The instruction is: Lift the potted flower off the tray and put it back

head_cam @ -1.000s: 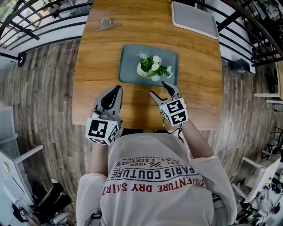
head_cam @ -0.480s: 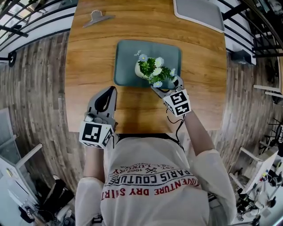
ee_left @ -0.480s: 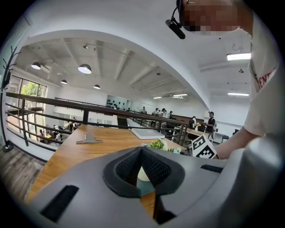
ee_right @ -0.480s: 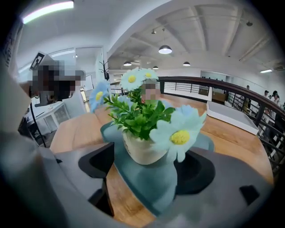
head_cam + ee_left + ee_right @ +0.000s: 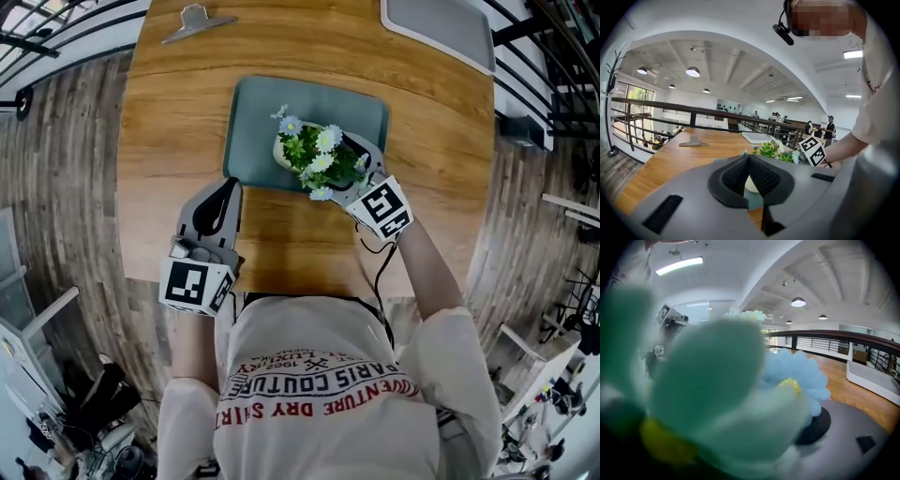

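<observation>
Now your right gripper (image 5: 343,172), jaws just opened wide, straddles the white-potted daisy plant (image 5: 312,156) on its teal rectangular tray (image 5: 255,105), ready to lift; left gripper (image 5: 228,186) idles, closed.

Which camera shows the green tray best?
The head view: the tray shows nearly whole from above, under the potted flower. The left gripper view catches only a sliver; the right gripper view, filled with blurred petals, none.
</observation>
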`<state>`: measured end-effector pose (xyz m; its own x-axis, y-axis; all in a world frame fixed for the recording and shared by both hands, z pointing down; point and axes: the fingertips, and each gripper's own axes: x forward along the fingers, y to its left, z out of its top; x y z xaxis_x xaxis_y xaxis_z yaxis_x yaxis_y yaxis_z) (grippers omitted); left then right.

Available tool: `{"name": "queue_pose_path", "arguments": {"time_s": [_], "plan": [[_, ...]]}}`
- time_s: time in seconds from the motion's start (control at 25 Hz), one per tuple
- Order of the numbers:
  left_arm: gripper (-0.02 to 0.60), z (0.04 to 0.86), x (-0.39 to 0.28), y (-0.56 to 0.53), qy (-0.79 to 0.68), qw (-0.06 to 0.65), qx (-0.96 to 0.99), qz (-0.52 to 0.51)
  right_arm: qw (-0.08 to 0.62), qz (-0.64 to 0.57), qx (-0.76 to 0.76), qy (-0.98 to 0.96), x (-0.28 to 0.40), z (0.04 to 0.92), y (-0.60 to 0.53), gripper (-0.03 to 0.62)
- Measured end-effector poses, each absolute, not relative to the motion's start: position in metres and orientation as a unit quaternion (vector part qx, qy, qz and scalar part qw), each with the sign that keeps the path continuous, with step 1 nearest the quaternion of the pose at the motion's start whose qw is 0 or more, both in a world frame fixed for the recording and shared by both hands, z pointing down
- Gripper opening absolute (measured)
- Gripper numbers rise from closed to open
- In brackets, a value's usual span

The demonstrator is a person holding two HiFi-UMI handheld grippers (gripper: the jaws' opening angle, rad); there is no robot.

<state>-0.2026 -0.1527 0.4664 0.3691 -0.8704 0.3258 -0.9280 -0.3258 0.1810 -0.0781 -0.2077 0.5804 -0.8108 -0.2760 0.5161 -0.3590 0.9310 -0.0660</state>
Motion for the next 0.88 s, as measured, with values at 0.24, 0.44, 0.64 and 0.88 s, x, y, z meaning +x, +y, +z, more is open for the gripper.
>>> {"name": "queue_pose_path", "arguments": {"time_s": [0.24, 0.44, 0.64, 0.88], "plan": [[0.012, 0.476, -0.197, -0.156, -0.566, 0.170, 0.802, 0.083, 0.242, 0.078, 0.114, -0.960, -0.091, 0.586, -0.211, 0.446], [0.012, 0.478, -0.196, -0.157, -0.569, 0.160, 0.802, 0.086, 0.222, 0.070, 0.106, -0.967, -0.092, 0.589, -0.217, 0.446], [0.012, 0.479, -0.194, -0.159, -0.572, 0.152, 0.801, 0.087, 0.209, 0.061, 0.093, -0.972, -0.093, 0.585, -0.219, 0.446], [0.012, 0.485, -0.193, -0.154, -0.573, 0.149, 0.801, 0.088, 0.208, 0.063, 0.106, -0.970, -0.096, 0.583, -0.217, 0.445]]}}
